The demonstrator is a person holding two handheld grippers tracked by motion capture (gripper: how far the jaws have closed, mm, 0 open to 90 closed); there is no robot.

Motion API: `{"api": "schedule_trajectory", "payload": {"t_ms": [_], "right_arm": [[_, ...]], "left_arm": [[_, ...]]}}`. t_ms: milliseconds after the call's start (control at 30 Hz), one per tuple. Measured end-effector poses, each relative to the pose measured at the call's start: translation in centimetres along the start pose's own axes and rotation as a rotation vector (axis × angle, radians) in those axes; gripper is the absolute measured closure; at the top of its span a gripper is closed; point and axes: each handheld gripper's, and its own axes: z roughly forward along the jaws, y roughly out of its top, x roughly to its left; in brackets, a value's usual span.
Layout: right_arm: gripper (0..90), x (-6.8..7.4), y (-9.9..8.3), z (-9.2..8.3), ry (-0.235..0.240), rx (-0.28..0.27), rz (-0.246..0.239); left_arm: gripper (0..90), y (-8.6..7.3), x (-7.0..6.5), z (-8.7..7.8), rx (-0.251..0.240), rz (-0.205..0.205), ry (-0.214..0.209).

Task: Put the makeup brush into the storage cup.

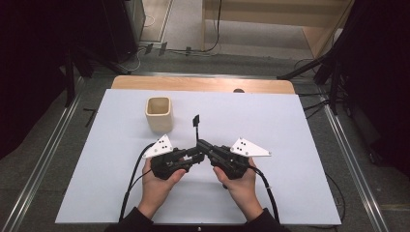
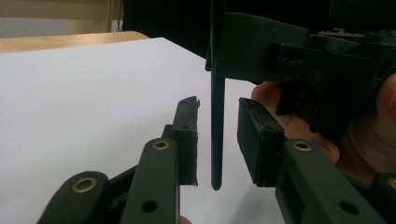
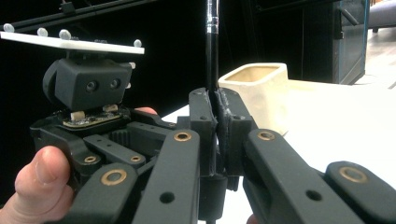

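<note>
- The right gripper [image 3: 216, 116] was clamped on a thin black stick-like tool [image 3: 212, 56], its jaws pressed together around the lower shaft
- The tool stood roughly upright just in front of the cream cup [image 1: 159, 114], nearer the person, over the white bench [image 1: 290, 193], with a small flat black head at its top [image 1: 196, 120]
- The left gripper [image 2: 217, 140] had its jaws a little apart either side of the tool's lower end [image 2: 216, 140]; a gap showed on both sides, so the pads were not yet pressing on it
- Judged step: passing the tool from one gripper to the other, or steadying it with both
- To do it well, the left jaws should close squarely on the shaft, centred on the pads, before the right grip lets go; a skewed bite would likely tip the thin rod
- The tool looked slender, round, matt black and smooth, with a rounded bottom tip, so it may slip in a light hold
- Both hands sat close together, well short of the cup
</note>
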Motion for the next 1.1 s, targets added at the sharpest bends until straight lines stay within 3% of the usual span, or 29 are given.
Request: {"api": "schedule_trajectory", "payload": {"t_ms": [100, 267, 433, 700, 800, 867, 900, 933, 1000, 1100], "right_arm": [[87.4, 0.1, -0.1, 0.1, 0.003, 0.005, -0.001], [87.3, 0.1, -0.1, 0.2, 0.006, 0.009, 0.004], [87.2, 0.1, -0.2, 0.2, 0.001, 0.017, 0.007], [75.9, -0.2, 0.6, -0.4, -0.011, 0.006, 0.056], [66.5, -0.5, 0.9, -0.8, -0.019, -0.009, 0.059], [56.0, -0.7, 1.1, -1.2, -0.039, -0.030, 0.049], [56.0, -0.7, 1.1, -1.2, -0.039, -0.030, 0.049], [44.6, -1.0, 1.5, -1.7, -0.069, -0.044, 0.034], [39.6, -1.4, 1.8, -2.4, -0.098, -0.048, 0.014], [32.9, -2.3, 2.1, -3.9, -0.204, -0.027, -0.072]], "left_arm": [[74.2, 0.0, 0.1, 0.0, 0.005, -0.009, -0.017], [84.8, -0.1, 0.3, 0.0, 0.022, -0.009, -0.005], [86.0, -0.1, 0.3, -0.1, 0.037, 0.001, 0.004], [86.2, -0.1, 0.2, -0.1, 0.046, 0.017, 0.009], [86.2, -0.1, 0.4, -0.3, 0.043, 0.023, 0.015], [86.2, 0.0, 0.6, -0.6, 0.038, 0.023, 0.022], [86.2, 0.0, 0.6, -0.6, 0.038, 0.023, 0.022], [86.2, 0.1, 0.8, -0.9, 0.031, 0.024, 0.033], [86.2, 0.1, 1.1, -1.2, 0.026, 0.022, 0.043], [86.2, 0.2, 1.4, -1.5, 0.013, 0.017, 0.053]]}}
